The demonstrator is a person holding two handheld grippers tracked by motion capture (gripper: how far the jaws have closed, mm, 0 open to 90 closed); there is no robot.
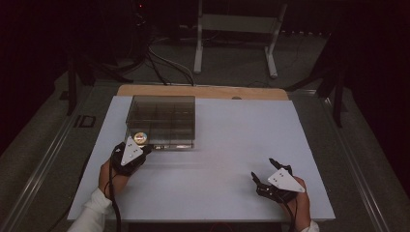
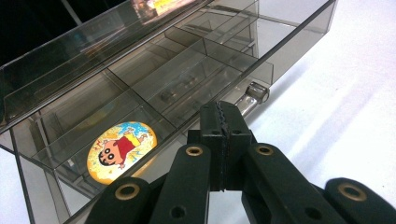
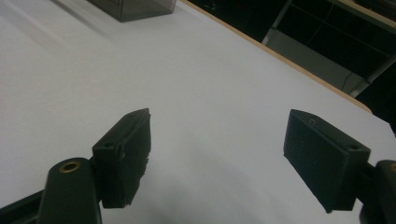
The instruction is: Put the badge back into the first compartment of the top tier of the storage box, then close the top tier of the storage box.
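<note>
Left tongs [image 2: 223, 122] clenched empty at the front rim of the smoky compartment box [image 1: 162, 116], cartoon disc [image 2: 121, 151] inside; right tongs [image 3: 219, 158] released, well apart; a nudge could slide the box.

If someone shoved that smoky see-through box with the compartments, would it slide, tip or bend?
The box looks like thin hard plastic, so it would probably stay stiff rather than flex. It sits low and wide on the smooth white table, so it would likely slide, not tip. Its compartments are mostly bare apart from a cartoon disc, so it is probably light.
</note>
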